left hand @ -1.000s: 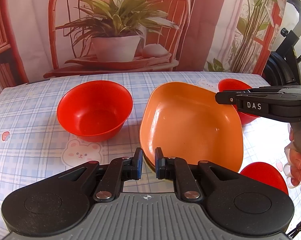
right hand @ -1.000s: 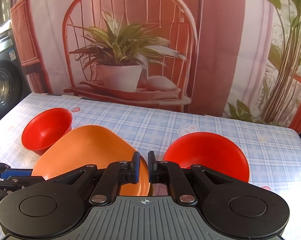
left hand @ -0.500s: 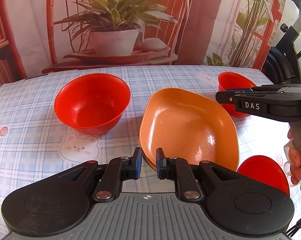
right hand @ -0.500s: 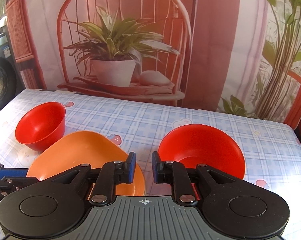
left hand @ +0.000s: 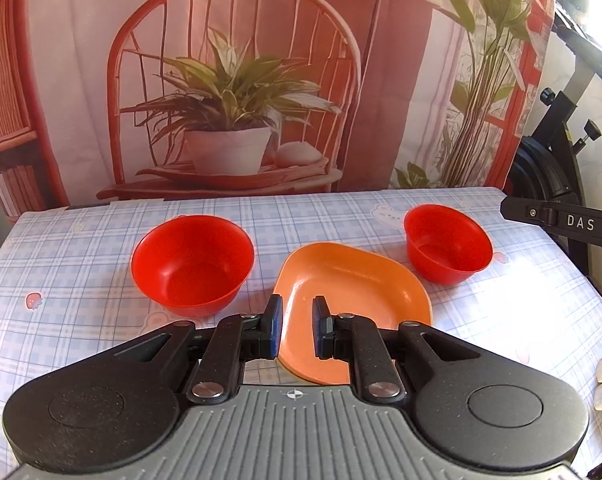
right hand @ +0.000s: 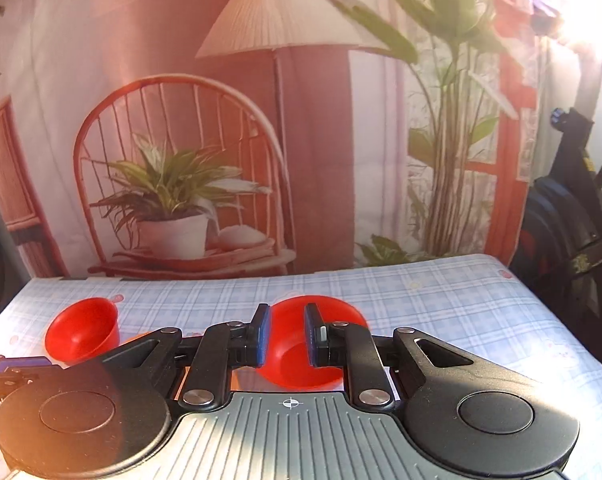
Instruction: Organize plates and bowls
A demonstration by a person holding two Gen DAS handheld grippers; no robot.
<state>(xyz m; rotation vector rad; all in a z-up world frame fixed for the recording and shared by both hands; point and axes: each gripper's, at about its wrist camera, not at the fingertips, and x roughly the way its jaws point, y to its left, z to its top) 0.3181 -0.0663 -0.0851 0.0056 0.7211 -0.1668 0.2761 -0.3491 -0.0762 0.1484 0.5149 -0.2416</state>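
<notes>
Centre of counter [left hand: 101, 320]: orange squarish plastic plate [left hand: 353, 284]. Left of it, just beside: large red plastic bowl [left hand: 193, 264]. Right and slightly behind, apart from plate: smaller red plastic bowl [left hand: 447, 248]. Behind counter: printed fabric backdrop [left hand: 229, 80]. Off right edge: black exercise bike [left hand: 557, 152]. From right wrist view: smaller bowl [right hand: 301, 344] just ahead, large bowl [right hand: 83, 334] far left.

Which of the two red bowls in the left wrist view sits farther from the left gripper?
The smaller red bowl at the right, beyond the orange plate; the larger red bowl sits closer to the left gripper.
</notes>
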